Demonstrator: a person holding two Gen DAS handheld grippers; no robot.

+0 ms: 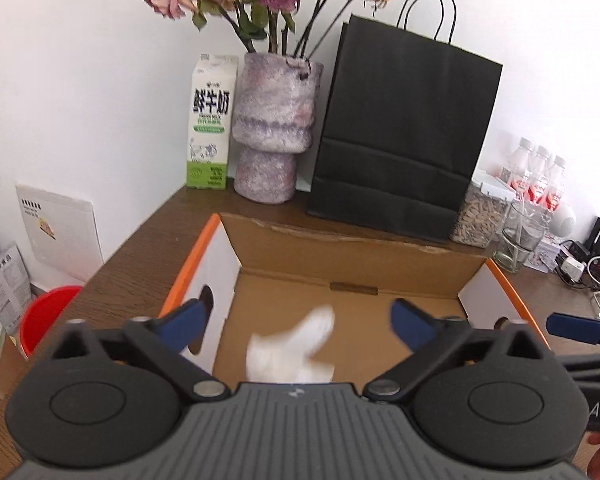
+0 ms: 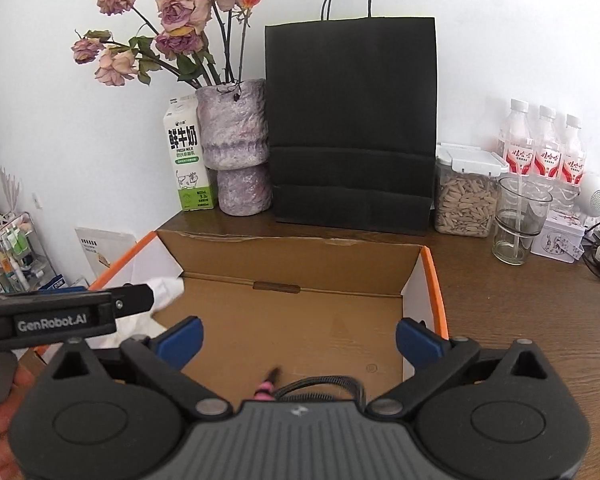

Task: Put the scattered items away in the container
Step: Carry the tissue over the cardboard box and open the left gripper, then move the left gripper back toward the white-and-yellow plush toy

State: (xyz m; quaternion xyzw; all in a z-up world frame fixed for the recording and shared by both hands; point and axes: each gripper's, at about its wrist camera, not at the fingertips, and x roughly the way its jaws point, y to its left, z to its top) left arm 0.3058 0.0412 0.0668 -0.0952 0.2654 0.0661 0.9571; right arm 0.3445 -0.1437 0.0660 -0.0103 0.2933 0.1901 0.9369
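An open cardboard box point(image 1: 352, 248) with orange edges sat on a wooden table point(image 2: 520, 304), holding a blurred white cloth point(image 1: 292, 348) on its left side and a black cable with a pink tip point(image 2: 300, 386) on its right. The left gripper point(image 1: 300, 320) and right gripper point(image 2: 300, 338) hovered over the box, fingers spread wide apart, gripping nothing. Behind the box stood a milk carton point(image 1: 210, 124), a vase of dried roses point(image 1: 274, 132) and a black paper bag point(image 1: 404, 132).

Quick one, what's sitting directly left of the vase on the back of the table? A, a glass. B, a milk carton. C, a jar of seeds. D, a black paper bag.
B: the milk carton stands just left of the vase; the bag is on the vase's right.
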